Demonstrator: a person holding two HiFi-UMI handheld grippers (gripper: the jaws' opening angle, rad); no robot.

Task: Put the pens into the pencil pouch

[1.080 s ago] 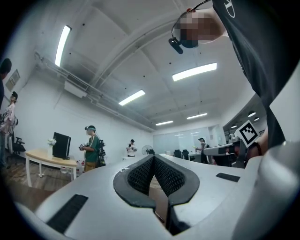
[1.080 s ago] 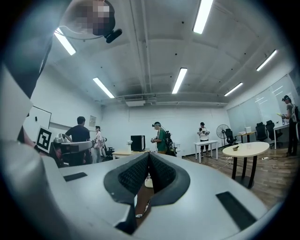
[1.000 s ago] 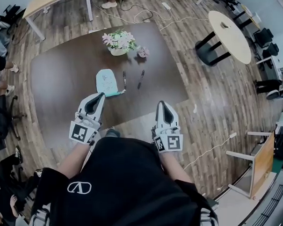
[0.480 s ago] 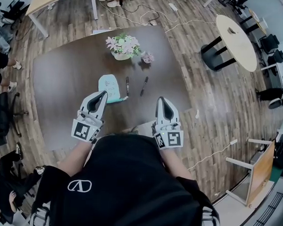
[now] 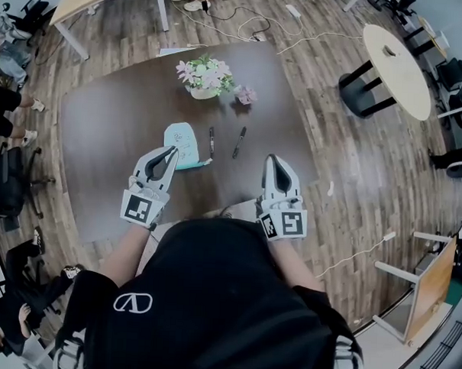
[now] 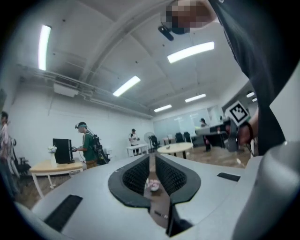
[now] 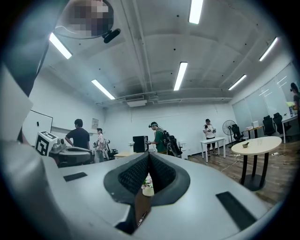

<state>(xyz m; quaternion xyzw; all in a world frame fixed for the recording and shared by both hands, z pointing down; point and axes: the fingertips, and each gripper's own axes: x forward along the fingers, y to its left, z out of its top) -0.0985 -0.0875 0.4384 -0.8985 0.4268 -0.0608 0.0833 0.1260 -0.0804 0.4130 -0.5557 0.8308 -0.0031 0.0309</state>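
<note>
A pale teal pencil pouch lies flat on the dark brown table. Two dark pens lie side by side just right of it, the left pen and the right pen. My left gripper is shut and empty, its tips over the pouch's near edge. My right gripper is shut and empty, near the table's front right edge, short of the pens. In the right gripper view a pen shows low through the slit between the shut jaws of my right gripper.
A white pot of pink flowers stands behind the pens, with a small pink thing beside it. A round light table stands at the right, office chairs at the left. Cables lie on the wooden floor.
Both grippers have moved forward over the table toward the pouch and pens, staying shut. The table and its things have drawn nearer in the head view.
</note>
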